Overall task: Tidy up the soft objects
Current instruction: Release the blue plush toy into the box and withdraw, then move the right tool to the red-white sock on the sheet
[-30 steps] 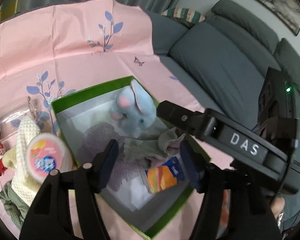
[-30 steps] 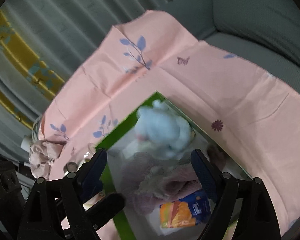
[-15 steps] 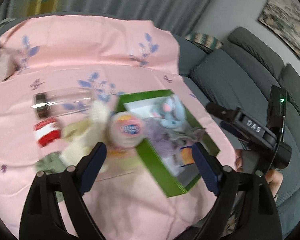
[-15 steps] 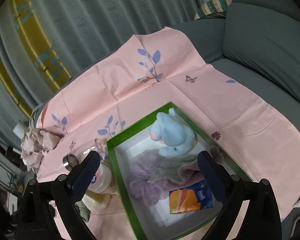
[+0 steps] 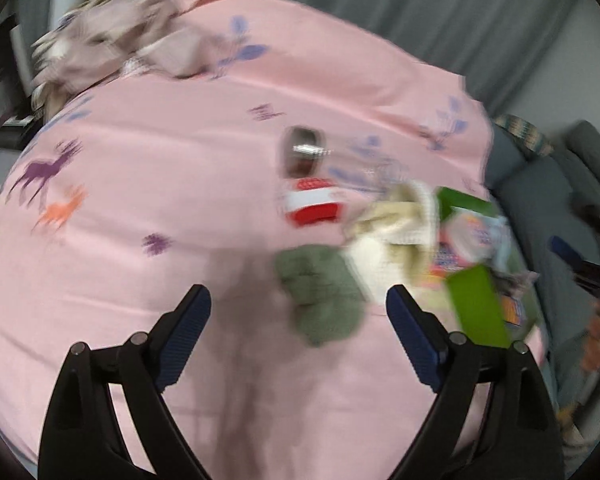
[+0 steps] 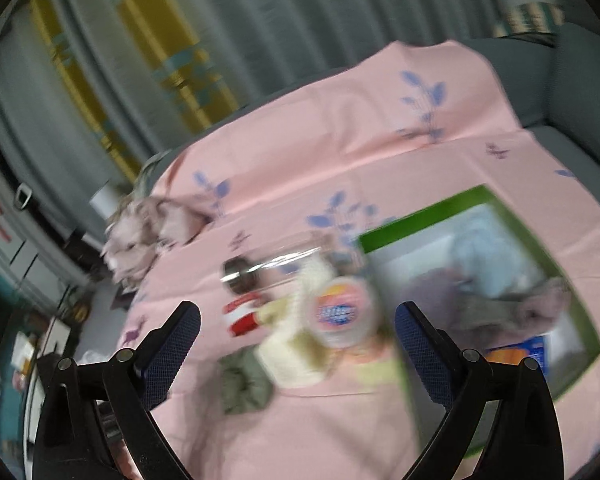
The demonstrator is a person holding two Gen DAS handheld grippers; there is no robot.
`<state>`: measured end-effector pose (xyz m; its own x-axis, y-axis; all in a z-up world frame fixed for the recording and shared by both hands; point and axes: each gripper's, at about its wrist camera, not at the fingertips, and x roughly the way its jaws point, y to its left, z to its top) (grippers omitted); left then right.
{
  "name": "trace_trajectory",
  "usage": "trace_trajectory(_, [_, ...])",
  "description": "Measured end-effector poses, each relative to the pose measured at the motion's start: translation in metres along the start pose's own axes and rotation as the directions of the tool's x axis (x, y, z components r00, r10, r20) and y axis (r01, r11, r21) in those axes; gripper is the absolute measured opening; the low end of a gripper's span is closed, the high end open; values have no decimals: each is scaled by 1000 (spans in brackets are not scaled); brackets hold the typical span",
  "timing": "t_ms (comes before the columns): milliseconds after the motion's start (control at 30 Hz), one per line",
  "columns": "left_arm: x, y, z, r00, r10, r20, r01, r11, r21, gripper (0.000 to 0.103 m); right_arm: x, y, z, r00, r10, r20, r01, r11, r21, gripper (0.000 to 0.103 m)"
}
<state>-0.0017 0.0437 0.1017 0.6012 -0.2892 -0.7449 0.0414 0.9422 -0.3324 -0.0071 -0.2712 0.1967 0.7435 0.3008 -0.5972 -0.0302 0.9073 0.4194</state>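
Both views are motion-blurred. My left gripper (image 5: 298,306) is open and empty above the pink cloth, just left of a green knitted cloth (image 5: 322,294) and a cream knitted cloth (image 5: 396,236). My right gripper (image 6: 298,326) is open and empty, over the same cream cloth (image 6: 290,354) and green cloth (image 6: 246,380). The green-rimmed box (image 6: 432,222) at right holds a light blue plush (image 6: 484,252), a lilac cloth (image 6: 440,292) and a grey-pink cloth (image 6: 516,312). The box edge shows in the left wrist view (image 5: 476,308). A crumpled pinkish cloth (image 5: 112,54) lies at the far left corner.
A round tub with a pink lid (image 6: 342,312) rests on the cream cloth. A clear jar with a metal lid (image 5: 300,154) and a red-and-white item (image 5: 314,204) lie beside it. An orange-blue packet (image 6: 518,356) is in the box. A grey sofa (image 5: 540,196) is on the right.
Both grippers have pulled back and swung left, away from the box. The left view now looks across the pink cloth at the loose cloths; the box has shifted to the right edge.
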Motion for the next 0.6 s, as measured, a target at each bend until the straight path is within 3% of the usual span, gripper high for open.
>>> trace_trajectory(100, [8, 12, -1, 997, 79, -11, -79, 997, -4, 89, 22, 28, -10, 998, 22, -57, -25, 999, -48, 98])
trace_trajectory(300, [17, 36, 4, 997, 60, -53, -65, 993, -94, 88, 78, 94, -26, 986, 4, -166, -40, 976, -213, 93])
trace_trajectory(400, [11, 46, 7, 994, 110, -28, -113, 987, -118, 88, 122, 119, -29, 971, -59, -232, -7, 962, -272, 90])
trace_trajectory(467, [7, 51, 8, 994, 102, -25, -105, 984, -146, 87, 147, 128, -30, 961, -88, -263, 5, 954, -298, 84])
trace_trajectory(600, [4, 60, 10, 995, 96, -28, -99, 976, -191, 86, 193, 139, -34, 935, -181, -305, 66, 934, -352, 83])
